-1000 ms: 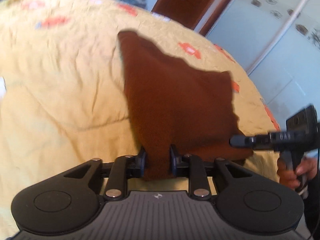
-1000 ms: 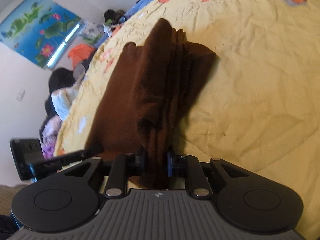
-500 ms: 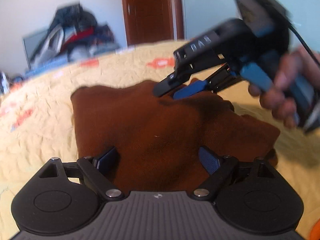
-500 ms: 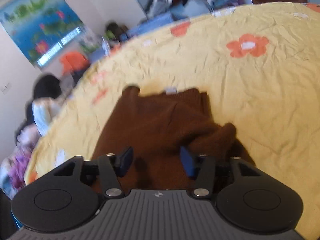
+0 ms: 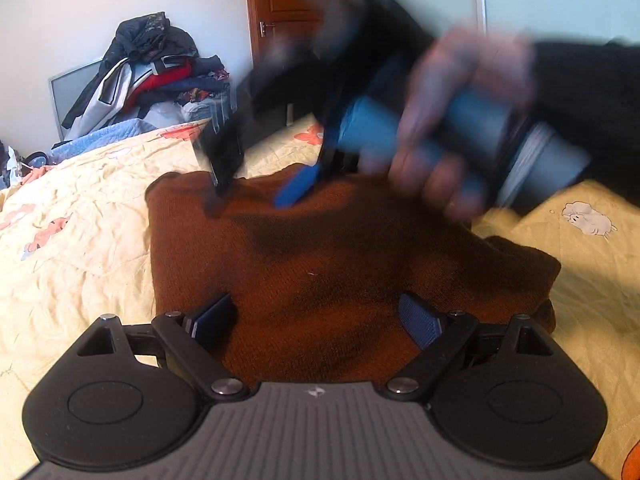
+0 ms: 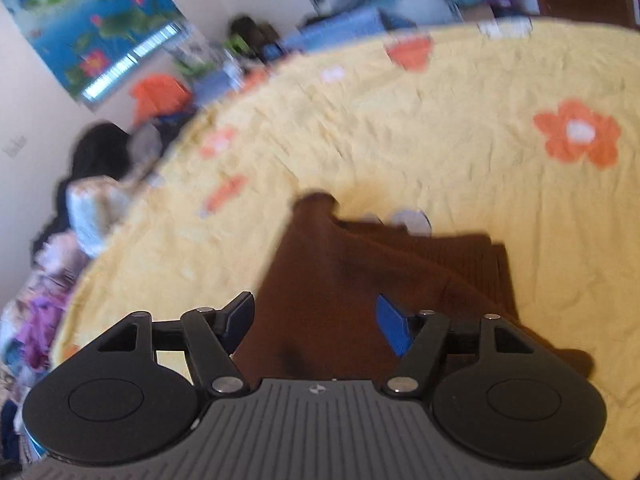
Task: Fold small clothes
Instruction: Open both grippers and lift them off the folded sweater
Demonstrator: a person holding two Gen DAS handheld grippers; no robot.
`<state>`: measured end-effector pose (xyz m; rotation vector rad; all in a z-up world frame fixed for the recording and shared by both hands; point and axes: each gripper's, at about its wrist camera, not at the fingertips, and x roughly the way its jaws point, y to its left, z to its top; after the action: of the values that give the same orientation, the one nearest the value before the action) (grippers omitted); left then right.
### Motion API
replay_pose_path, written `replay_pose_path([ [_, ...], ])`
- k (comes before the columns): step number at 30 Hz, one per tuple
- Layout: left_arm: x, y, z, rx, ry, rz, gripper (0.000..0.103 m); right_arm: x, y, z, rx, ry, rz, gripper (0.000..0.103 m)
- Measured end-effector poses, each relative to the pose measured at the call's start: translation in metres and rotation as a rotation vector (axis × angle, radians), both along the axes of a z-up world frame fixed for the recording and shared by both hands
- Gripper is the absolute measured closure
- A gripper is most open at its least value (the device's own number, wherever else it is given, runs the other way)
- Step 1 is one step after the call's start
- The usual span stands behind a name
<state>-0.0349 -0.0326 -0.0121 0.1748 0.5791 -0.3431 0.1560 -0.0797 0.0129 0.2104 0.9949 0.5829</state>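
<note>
Your left gripper (image 5: 318,318): jaws spread wide, gripping nothing, angled down over the near edge of the folded brown knitted garment (image 5: 340,264). Your right gripper (image 6: 316,318): jaws opening, blue pads clear of the cloth beneath, tilted down over the garment's far side. Your right hand (image 5: 460,120): fingers wrapped round the blue handle, blurred. Garment: lies flat on the yellow flower-print bedspread (image 6: 420,140).
</note>
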Motion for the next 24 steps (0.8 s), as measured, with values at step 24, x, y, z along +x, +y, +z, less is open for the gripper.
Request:
replay_pose_path([
  [24, -0.088, 0.053, -0.002, -0.08, 0.173, 0.304, 0.01, -0.257, -0.112, -0.004, -0.101, -0.155, -0.26, 0.0],
])
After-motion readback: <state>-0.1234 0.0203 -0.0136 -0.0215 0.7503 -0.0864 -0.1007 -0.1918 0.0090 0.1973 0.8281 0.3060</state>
